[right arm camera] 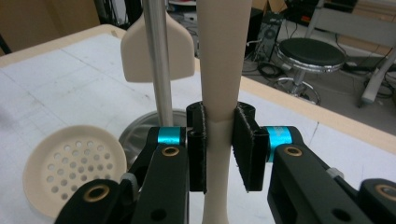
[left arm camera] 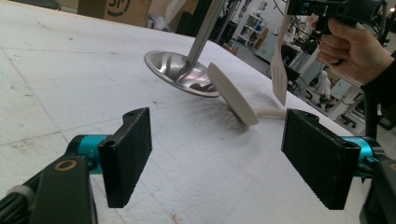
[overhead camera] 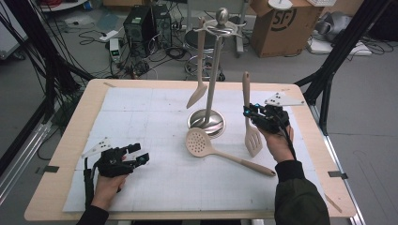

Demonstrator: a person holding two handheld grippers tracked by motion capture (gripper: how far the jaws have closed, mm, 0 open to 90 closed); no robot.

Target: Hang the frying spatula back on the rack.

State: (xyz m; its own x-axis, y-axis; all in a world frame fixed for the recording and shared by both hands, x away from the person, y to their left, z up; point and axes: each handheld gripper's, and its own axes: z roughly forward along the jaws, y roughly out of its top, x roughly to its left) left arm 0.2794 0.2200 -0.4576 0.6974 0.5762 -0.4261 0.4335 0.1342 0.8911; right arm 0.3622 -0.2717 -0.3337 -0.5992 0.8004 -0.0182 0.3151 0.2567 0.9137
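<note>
A steel utensil stand (overhead camera: 213,70) rises from a round base (overhead camera: 206,123) mid-table, with a beige spatula (overhead camera: 199,70) hanging from its top. My right gripper (overhead camera: 247,112) is shut on the handle of a beige slotted turner (overhead camera: 251,133), held upright with its blade down, just right of the stand. The right gripper view shows the pads (right arm camera: 245,144) clamped on that handle (right arm camera: 219,93). A beige skimmer (overhead camera: 199,142) lies on the white mat, its handle pointing to the right. My left gripper (overhead camera: 141,154) rests open at the front left, jaws wide apart (left arm camera: 217,158) and empty.
The white gridded mat (overhead camera: 141,122) covers most of the wooden table (overhead camera: 61,154). Behind the table stand a stool (overhead camera: 199,47), a cardboard box (overhead camera: 284,23), electronics and cables on the floor. Black frame legs (overhead camera: 338,51) stand at the right.
</note>
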